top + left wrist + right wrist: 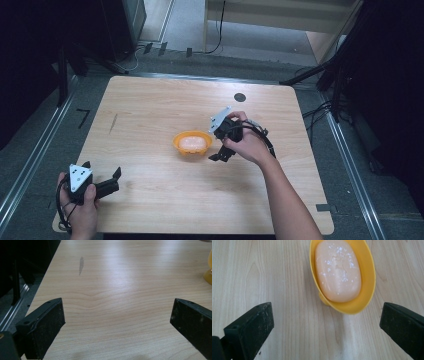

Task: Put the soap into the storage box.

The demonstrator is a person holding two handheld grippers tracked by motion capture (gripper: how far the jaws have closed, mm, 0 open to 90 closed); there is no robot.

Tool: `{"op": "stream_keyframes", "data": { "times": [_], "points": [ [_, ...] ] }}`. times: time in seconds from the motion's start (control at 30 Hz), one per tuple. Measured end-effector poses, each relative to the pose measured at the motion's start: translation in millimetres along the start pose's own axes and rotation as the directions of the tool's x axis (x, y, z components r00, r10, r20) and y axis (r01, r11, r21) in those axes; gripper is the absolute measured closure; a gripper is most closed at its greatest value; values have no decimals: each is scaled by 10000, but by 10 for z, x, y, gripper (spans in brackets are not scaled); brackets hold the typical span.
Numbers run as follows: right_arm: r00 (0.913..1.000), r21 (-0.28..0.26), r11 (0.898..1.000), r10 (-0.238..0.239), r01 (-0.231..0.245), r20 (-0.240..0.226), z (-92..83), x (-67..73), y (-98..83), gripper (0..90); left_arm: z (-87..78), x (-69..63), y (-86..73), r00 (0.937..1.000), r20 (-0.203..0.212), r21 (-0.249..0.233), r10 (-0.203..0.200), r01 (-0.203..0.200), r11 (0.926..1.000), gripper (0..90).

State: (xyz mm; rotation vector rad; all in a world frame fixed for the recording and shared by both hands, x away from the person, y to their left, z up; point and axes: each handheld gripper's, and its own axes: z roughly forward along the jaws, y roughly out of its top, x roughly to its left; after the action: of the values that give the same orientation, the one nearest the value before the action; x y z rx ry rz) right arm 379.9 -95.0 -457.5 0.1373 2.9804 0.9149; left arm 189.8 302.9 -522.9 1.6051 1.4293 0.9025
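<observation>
A yellow oval dish [176, 140] stands near the middle of the wooden table [150, 105], and a pale orange bar of soap [192, 143] lies in it. In the right gripper view the soap [338, 271] fills the dish [368, 290], which is just ahead of the jaws. My right gripper [216, 145] hovers just right of the dish, open, with bare wood between its jaws [325, 325]. My left gripper [102, 169] rests at the table's near left corner, open and holding nothing [117, 322]. The dish's edge [208, 275] shows at the far right of the left gripper view.
A black round spot [240, 97] sits near the table's far edge. A thin dark streak [114, 122] marks the wood on the left, also seen as the streak [81, 265]. Metal rails [30, 160] run along the floor on both sides, with cables at the back.
</observation>
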Motion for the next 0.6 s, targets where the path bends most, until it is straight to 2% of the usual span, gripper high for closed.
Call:
{"op": "stream_keyframes", "data": {
  "times": [0.53,0.6],
  "points": [
    [9959,-270,9964,810,-799,410,-104,94,-349,0,1,-3,0,10000,-19,13,21,-21,10000,0],
    [9944,-428,9947,950,-931,459,-109,115,-391,0,1,-3,0,10000,-21,6,25,-25,10000,0]
  ]
}}
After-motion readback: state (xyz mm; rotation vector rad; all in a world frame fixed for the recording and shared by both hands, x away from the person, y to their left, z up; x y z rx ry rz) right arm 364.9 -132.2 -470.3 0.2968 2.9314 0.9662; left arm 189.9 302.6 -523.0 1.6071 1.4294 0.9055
